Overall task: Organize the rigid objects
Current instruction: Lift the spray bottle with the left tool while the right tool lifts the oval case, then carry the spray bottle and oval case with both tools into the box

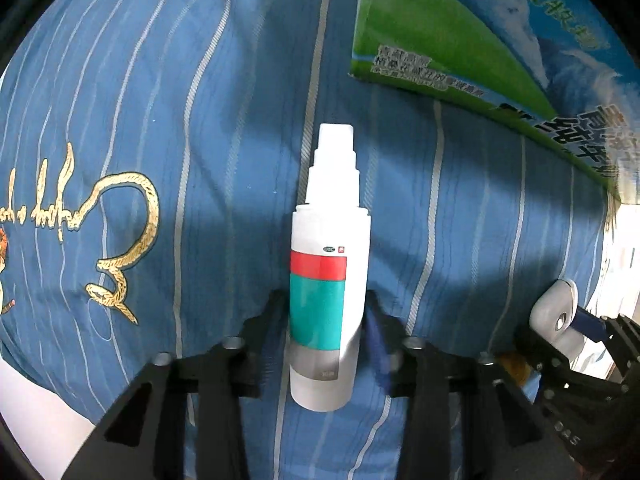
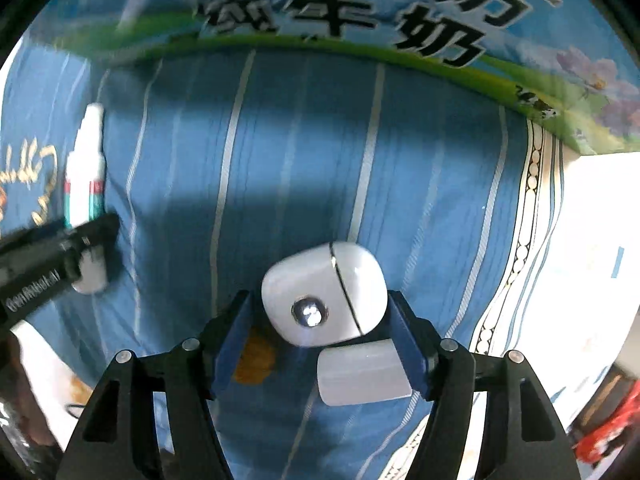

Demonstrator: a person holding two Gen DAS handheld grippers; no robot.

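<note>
On blue striped bedsheet: spray bottle, milk carton.

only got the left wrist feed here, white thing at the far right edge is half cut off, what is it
Observer: A rounded white case with a seam round it and a shiny round button, lying on the blue striped cloth.
Operator: is the right gripper on it
Observer: The right gripper straddles it. The right pad meets the case's edge, but a gap shows on the left side.
Operator: anything else under there
Observer: Yes, a second white block sits just below the case, between the same fingers.
Operator: what does the box say
Observer: The milk carton box shows large black Chinese characters across its side.
</note>
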